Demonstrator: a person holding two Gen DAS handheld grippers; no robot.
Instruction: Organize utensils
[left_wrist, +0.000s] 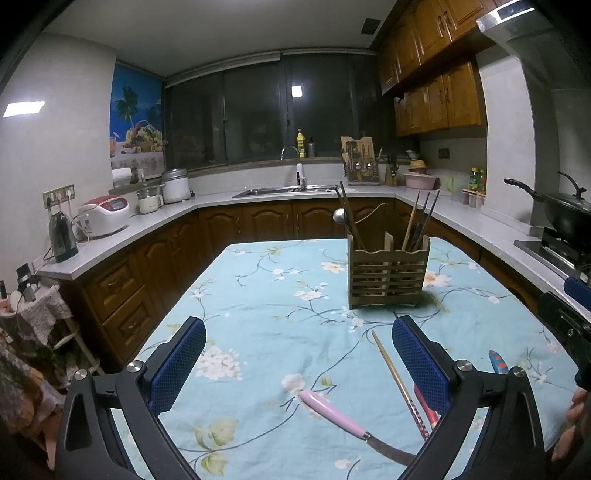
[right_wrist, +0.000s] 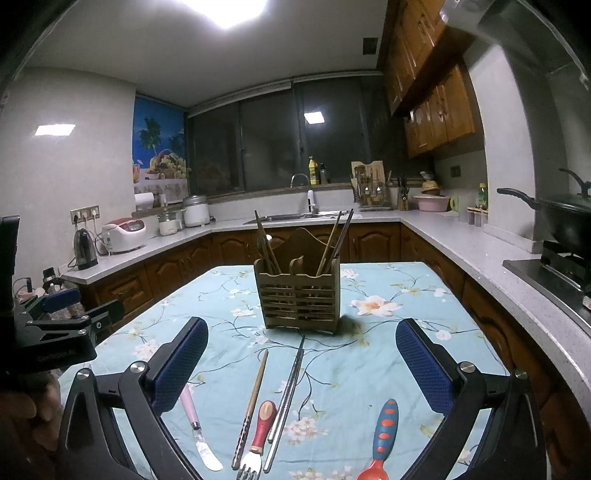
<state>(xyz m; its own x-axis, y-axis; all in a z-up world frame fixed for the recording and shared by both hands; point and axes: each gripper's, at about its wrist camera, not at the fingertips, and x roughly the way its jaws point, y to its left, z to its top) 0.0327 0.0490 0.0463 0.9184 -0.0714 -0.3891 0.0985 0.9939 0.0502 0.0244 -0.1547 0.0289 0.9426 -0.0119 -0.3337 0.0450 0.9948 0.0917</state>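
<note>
A slatted wooden utensil holder (right_wrist: 300, 295) (left_wrist: 387, 275) stands mid-table on the floral tablecloth (right_wrist: 399, 362), with chopsticks and a ladle sticking out of it. In front of it lie a pink-handled knife (right_wrist: 192, 404) (left_wrist: 334, 411), a wooden chopstick (right_wrist: 253, 398) (left_wrist: 397, 380), metal chopsticks (right_wrist: 288, 395), a red-handled fork (right_wrist: 263, 428) and a blue spoon with red dots (right_wrist: 382, 432). My right gripper (right_wrist: 301, 363) hovers open over these utensils, holding nothing. My left gripper (left_wrist: 297, 363) is open too, low over the cloth, with the knife between its fingers' span.
Kitchen counters (left_wrist: 122, 229) wrap the room on three sides, with a kettle (left_wrist: 62, 236), rice cookers and a sink (left_wrist: 284, 191). A wok (right_wrist: 565, 221) sits on the stove at right. A person's hand (left_wrist: 570, 424) shows at the left wrist view's right edge.
</note>
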